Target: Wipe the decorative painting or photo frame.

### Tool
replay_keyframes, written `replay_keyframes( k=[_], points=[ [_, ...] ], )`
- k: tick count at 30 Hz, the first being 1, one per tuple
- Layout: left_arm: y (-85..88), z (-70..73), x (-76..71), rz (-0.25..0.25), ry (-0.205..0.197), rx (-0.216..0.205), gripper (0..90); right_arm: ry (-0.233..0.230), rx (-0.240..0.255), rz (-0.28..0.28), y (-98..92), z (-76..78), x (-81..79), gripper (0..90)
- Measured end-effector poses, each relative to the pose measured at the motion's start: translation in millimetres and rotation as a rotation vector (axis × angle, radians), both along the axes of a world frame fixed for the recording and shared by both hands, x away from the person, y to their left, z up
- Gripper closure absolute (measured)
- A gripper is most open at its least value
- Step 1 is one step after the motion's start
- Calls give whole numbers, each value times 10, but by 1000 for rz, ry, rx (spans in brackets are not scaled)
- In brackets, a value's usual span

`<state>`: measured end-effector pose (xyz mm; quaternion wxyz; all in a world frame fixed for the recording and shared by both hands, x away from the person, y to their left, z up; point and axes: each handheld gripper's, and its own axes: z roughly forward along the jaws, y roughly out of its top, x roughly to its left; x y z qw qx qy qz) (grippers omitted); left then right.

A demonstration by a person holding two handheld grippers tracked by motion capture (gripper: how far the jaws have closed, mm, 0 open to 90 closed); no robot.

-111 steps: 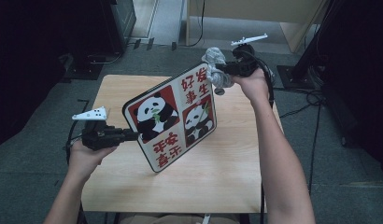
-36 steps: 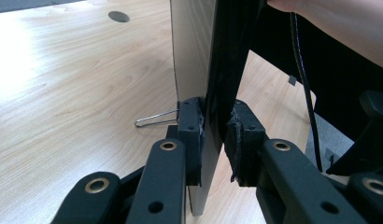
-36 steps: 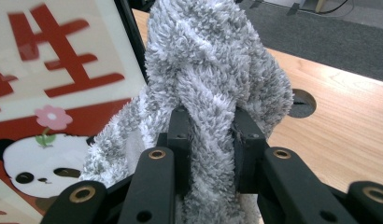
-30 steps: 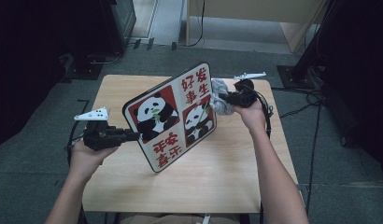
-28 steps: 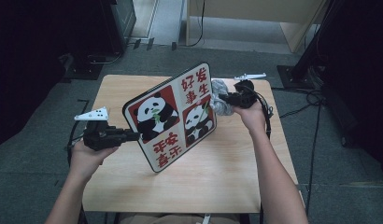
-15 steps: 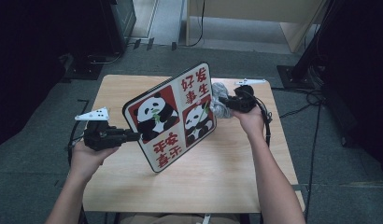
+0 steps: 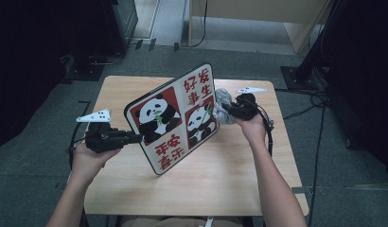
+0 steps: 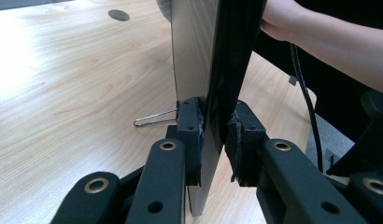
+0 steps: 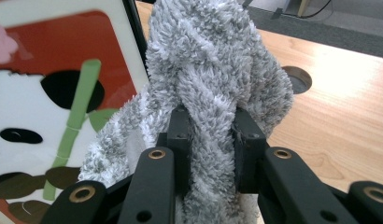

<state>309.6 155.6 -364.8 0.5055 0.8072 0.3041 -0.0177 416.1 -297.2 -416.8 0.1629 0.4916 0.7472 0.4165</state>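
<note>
While the panda board [image 7: 175,118] is held tilted above the worktop [image 7: 230,175], its lower left edge is pinched by the left claw [image 7: 135,138], the jaws pressed onto both faces of the thin panel, as is seen close up in the left gripper view [image 8: 213,140]. At the board's opposite, upper right edge, a fluffy grey cloth [image 7: 224,100] is clamped by the right claw [image 7: 225,111]; in the right gripper view the jaws are seen squeezed around a bunched fold of the cloth [image 9: 213,84], which is pressed against the board's printed face [image 9: 63,84]. Red panels, two pandas and red characters are displayed on that face. Behind the board, a thin wire stand [image 8: 154,118] is seen resting on the worktop [image 8: 63,93]. Each claw is gripped by a hand, the left [image 7: 88,158] below and left of the board, the right [image 7: 252,125] just beside its right edge.
</note>
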Motion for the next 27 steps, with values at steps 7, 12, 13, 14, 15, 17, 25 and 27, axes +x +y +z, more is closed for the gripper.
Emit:
replay_keyframes(
  k=[7,12,13,14,15,17,25,27],
  points=[
    [-2,-3,1,-2,0,0,770,25,8,-9,-20,-97,-31,737],
    [-6,-5,0,-1,1,-1,770,46,18,-20,-30,-188,-57,737],
    [-6,-5,1,-1,2,-1,769,48,15,-17,-34,-207,-64,736],
    [-6,-6,1,-1,2,-1,769,52,12,-17,-35,-223,-68,737],
    [-7,-6,0,-1,2,0,770,57,9,-16,-38,-238,-72,737],
    [-8,-5,0,-1,2,1,769,63,8,-17,-42,-267,-82,737],
    [-11,-11,2,-2,1,0,769,83,3,-15,-51,-383,-129,738],
    [-12,-10,0,-2,0,1,769,85,0,-15,-50,-415,-136,739]
  ],
)
